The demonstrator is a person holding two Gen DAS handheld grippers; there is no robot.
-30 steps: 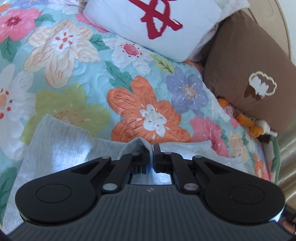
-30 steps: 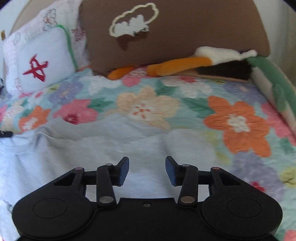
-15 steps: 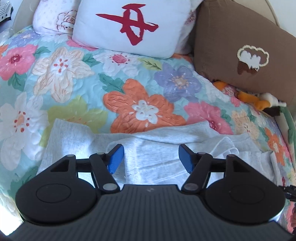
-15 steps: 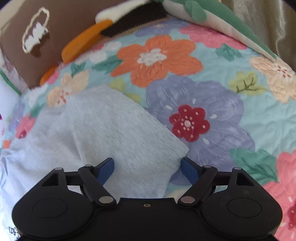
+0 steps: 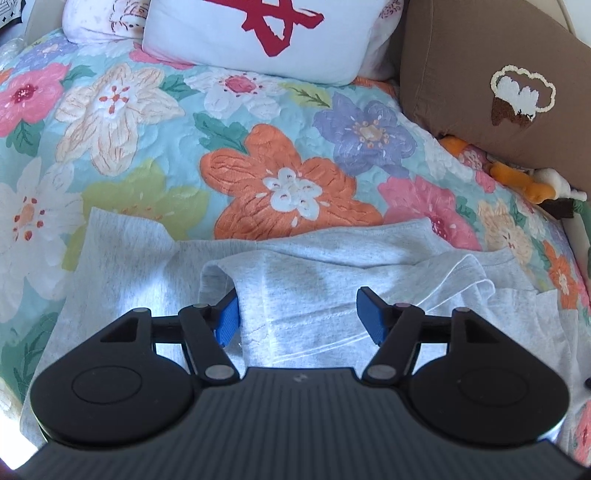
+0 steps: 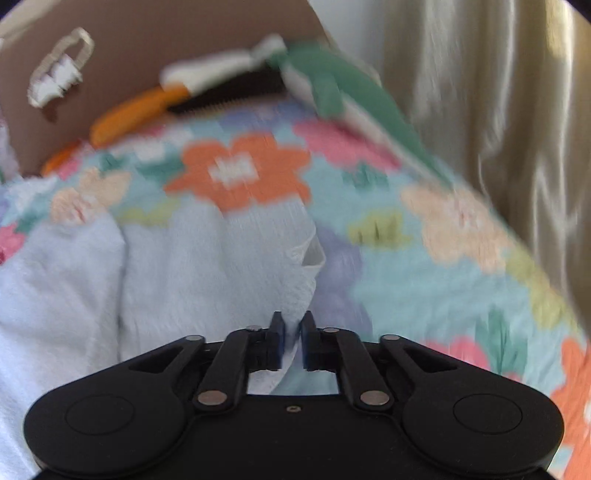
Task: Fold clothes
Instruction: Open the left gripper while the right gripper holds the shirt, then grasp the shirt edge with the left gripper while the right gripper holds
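A light grey garment [image 5: 314, 280] lies partly folded on the floral quilt [image 5: 155, 147], a fold of it lying over the lower layer. My left gripper [image 5: 297, 315] hovers over that fold, open, with its blue pads [image 5: 227, 319] on either side of the cloth and nothing pinched. In the right wrist view, which is blurred by motion, the same grey garment [image 6: 207, 266] bunches up at the left. My right gripper [image 6: 291, 341] is shut on its corner, and the cloth rises in a ridge from the jaws.
A white pillow with a red mark [image 5: 258, 33] and a brown cushion [image 5: 480, 74] stand at the head of the bed. An orange, white and green plush toy [image 6: 207, 92] lies by the cushion. A shiny beige curtain [image 6: 498, 110] hangs along the bed's right side.
My left gripper let go of the grey garment and opened wide, leaving a fold laid down. My right gripper swung to the garment's right corner and closed on it.
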